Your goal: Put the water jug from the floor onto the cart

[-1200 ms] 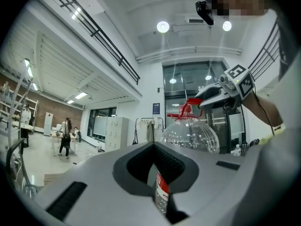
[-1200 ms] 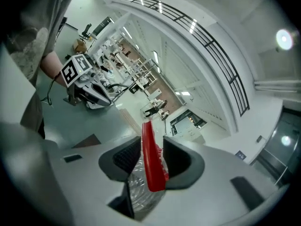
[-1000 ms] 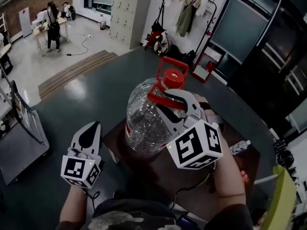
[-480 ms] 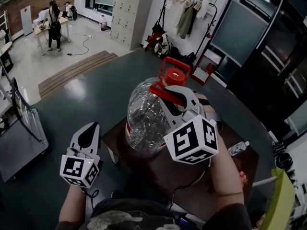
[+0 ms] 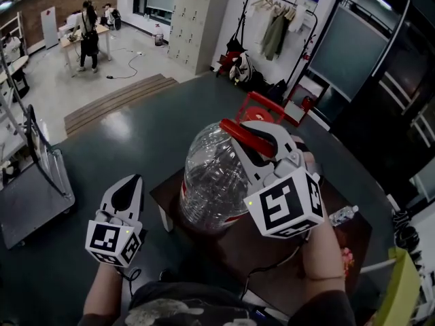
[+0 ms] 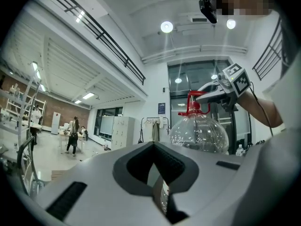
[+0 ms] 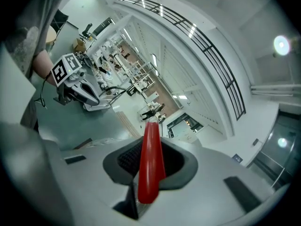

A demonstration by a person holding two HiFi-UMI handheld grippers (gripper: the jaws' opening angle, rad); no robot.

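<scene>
A big clear water jug (image 5: 214, 178) with a red cap and a red handle (image 5: 239, 130) stands tilted on a low brown platform (image 5: 231, 250). My right gripper (image 5: 253, 129) is shut on that handle. Its jaws have just been closing with the handle between them. In the right gripper view the red handle (image 7: 150, 159) runs up between the pads. My left gripper (image 5: 127, 185) hangs apart, to the jug's lower left, shut and holding nothing. The left gripper view shows the jug (image 6: 200, 133) ahead with the right gripper (image 6: 207, 94) at its top.
A small plastic bottle (image 5: 342, 214) lies on the platform's right side. A metal cart (image 5: 34, 182) stands at the left. A yellow-green chair back (image 5: 401, 284) is at the lower right. Lockers (image 5: 197, 19), a coat rack (image 5: 272, 26) and people (image 5: 88, 36) are far behind.
The right gripper's jaws have closed on the red handle and risen a little with it. The jug now leans more. The left gripper has hardly shifted.
</scene>
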